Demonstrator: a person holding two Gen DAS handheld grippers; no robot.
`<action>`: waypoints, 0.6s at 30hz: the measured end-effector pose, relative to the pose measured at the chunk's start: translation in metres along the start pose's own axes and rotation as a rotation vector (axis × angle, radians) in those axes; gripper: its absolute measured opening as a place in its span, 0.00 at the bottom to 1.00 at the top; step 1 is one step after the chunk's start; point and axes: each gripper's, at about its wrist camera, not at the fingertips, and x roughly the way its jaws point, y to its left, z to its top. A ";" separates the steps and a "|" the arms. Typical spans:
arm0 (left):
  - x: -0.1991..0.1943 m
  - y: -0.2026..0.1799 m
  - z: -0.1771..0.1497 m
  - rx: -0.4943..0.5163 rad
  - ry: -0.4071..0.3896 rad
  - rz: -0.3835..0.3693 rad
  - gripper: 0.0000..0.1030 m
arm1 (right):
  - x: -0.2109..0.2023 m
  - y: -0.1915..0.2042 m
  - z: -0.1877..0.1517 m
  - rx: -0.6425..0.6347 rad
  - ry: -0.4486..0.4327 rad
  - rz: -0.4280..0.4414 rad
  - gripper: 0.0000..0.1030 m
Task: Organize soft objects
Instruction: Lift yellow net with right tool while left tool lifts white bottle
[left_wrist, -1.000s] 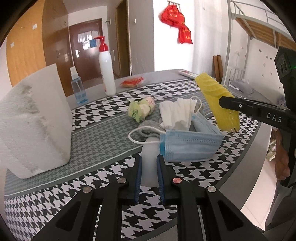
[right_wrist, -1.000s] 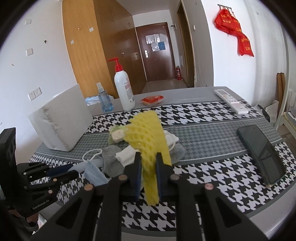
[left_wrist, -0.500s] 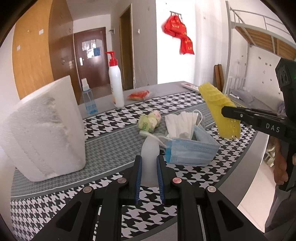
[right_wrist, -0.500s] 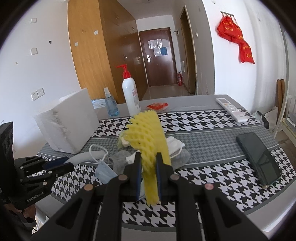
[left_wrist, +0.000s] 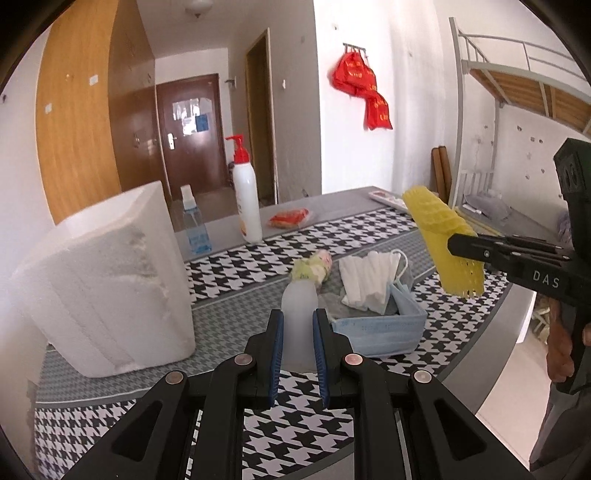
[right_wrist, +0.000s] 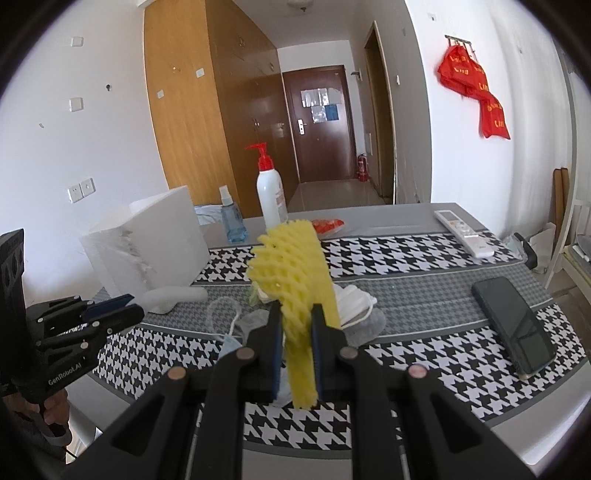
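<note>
My left gripper (left_wrist: 298, 317) is shut on a white foam piece (left_wrist: 297, 325) and holds it above the table; it also shows in the right wrist view (right_wrist: 173, 297). My right gripper (right_wrist: 295, 314) is shut on a yellow foam net (right_wrist: 295, 277), raised above the table's right side (left_wrist: 443, 243). Below lies a heap: a blue face mask (left_wrist: 380, 328), a white folded mask (left_wrist: 369, 284), a grey cloth (right_wrist: 365, 326) and a small flowered roll (left_wrist: 312, 267).
A big white foam block (left_wrist: 107, 288) stands at the left. A pump bottle (left_wrist: 246, 199), a small blue spray bottle (left_wrist: 192, 225) and a red packet (left_wrist: 290, 218) stand at the back. A phone (right_wrist: 513, 325) and a remote (right_wrist: 463, 232) lie at the right.
Both grippers have risen and pulled back with their loads. The white foam piece has lifted clear of the blue mask's loop.
</note>
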 end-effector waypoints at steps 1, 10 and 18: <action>-0.002 0.000 0.000 0.000 -0.004 0.003 0.17 | -0.001 0.001 0.000 -0.001 -0.002 0.001 0.17; -0.008 0.004 0.009 -0.008 -0.043 0.018 0.17 | -0.004 0.007 0.005 -0.013 -0.020 0.014 0.17; -0.011 0.009 0.018 -0.011 -0.078 0.040 0.17 | -0.007 0.013 0.011 -0.037 -0.044 0.029 0.17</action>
